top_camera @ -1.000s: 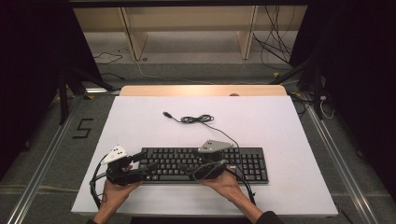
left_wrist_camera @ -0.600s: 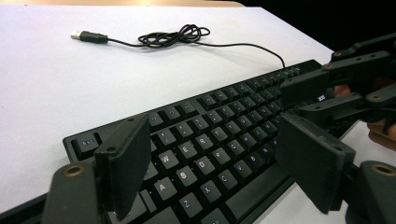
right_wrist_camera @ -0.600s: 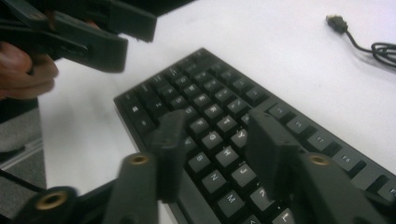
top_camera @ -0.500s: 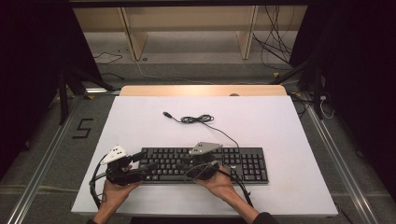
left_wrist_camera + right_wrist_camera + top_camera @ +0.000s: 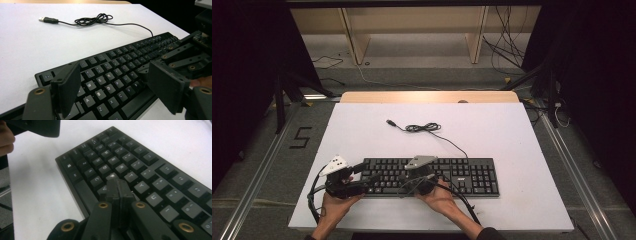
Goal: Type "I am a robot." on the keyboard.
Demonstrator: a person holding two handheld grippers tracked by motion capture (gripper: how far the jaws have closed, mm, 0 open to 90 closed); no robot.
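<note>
Right gripper (image 5: 119,188) slid left over keyboard (image 5: 472,175), jaws just closed, pressed key hidden.

Black keyboard (image 5: 432,176) with white key legends at lower centre of the high view, thin black cable (image 5: 424,128) at centre, white table (image 5: 512,135), black gripper jaws with brass-coloured rivets, pale grey plates at lower left.

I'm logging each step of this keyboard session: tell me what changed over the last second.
The right gripper slid leftward along the keyboard toward its middle, and its jaws have just been closing; they now meet with nothing between them, tips over the letter keys. The left gripper stayed open at the keyboard's left end. Keyboard and cable stayed put.
</note>
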